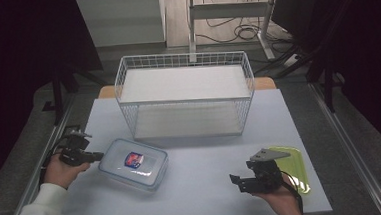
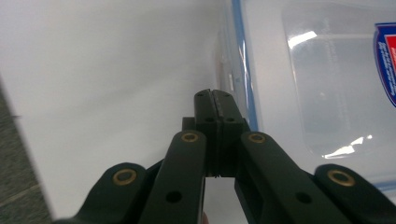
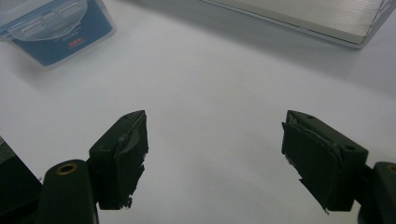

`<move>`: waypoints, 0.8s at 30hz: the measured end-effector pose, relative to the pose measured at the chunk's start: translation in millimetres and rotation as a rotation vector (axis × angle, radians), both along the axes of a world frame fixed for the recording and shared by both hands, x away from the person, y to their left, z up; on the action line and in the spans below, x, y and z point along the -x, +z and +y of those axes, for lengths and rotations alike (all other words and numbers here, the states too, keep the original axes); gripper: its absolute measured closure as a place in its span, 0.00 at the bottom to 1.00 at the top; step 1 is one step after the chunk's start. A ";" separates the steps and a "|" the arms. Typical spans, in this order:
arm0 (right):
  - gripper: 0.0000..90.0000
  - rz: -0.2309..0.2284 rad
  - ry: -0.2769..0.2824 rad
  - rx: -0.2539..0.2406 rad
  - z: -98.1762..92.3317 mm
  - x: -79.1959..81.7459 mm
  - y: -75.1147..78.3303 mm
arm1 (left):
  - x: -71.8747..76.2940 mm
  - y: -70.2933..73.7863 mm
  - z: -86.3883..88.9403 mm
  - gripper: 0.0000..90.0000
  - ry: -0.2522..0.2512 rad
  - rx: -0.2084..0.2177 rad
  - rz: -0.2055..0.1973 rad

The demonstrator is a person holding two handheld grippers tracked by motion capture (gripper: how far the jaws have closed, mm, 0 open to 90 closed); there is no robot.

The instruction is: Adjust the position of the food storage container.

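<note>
- Left gripper view: the left gripper (image 2: 215,95) has its jaws pressed together with nothing between them, tips just beside the edge of the plastic box (image 2: 322,84).
- Right gripper (image 3: 215,158) has jaws spread wide over bare table, nothing between.
- Box lies closed on the table's left part, near the left gripper (image 1: 95,156); its lid has a blue rim and a red-blue label (image 1: 133,159), writing too small to read.
- Pale blue table (image 1: 201,152) also bears a white wire basket (image 1: 185,95) and a green tray (image 1: 293,167).
- Dark room, cables on the floor (image 1: 234,32).
</note>
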State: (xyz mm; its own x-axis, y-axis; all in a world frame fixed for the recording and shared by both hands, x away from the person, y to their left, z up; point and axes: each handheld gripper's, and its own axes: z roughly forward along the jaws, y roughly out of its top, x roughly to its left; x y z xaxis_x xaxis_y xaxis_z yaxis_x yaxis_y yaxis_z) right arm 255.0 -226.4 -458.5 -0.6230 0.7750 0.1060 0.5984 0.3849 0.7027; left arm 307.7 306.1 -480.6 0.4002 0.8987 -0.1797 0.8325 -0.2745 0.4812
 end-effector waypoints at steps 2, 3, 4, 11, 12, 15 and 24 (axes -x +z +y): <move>0.26 0.000 -0.002 -0.003 0.2 0.0 0.2 | 2.5 0.4 -5.7 1.00 -0.009 -0.003 0.000; 0.26 0.001 -0.002 -0.005 0.3 0.0 0.4 | 3.9 0.8 -9.4 1.00 -0.016 -0.003 -0.003; 0.26 0.001 -0.002 -0.005 0.5 0.1 0.6 | 5.0 1.4 -11.4 1.00 -0.018 -0.001 -0.005; 0.26 0.001 -0.004 -0.005 0.0 0.7 1.0 | 12.2 3.4 -24.9 1.00 -0.035 0.024 -0.009; 0.26 0.001 -0.004 -0.004 -0.2 0.7 1.1 | 12.6 3.2 -25.2 1.00 -0.034 0.028 -0.009; 0.26 0.000 -0.005 -0.005 0.0 0.9 1.5 | 14.7 2.5 -26.6 1.00 -0.038 0.043 -0.007; 0.26 0.000 -0.011 -0.005 -1.0 0.1 2.2 | 25.4 3.0 -45.5 1.00 -0.067 0.037 -0.011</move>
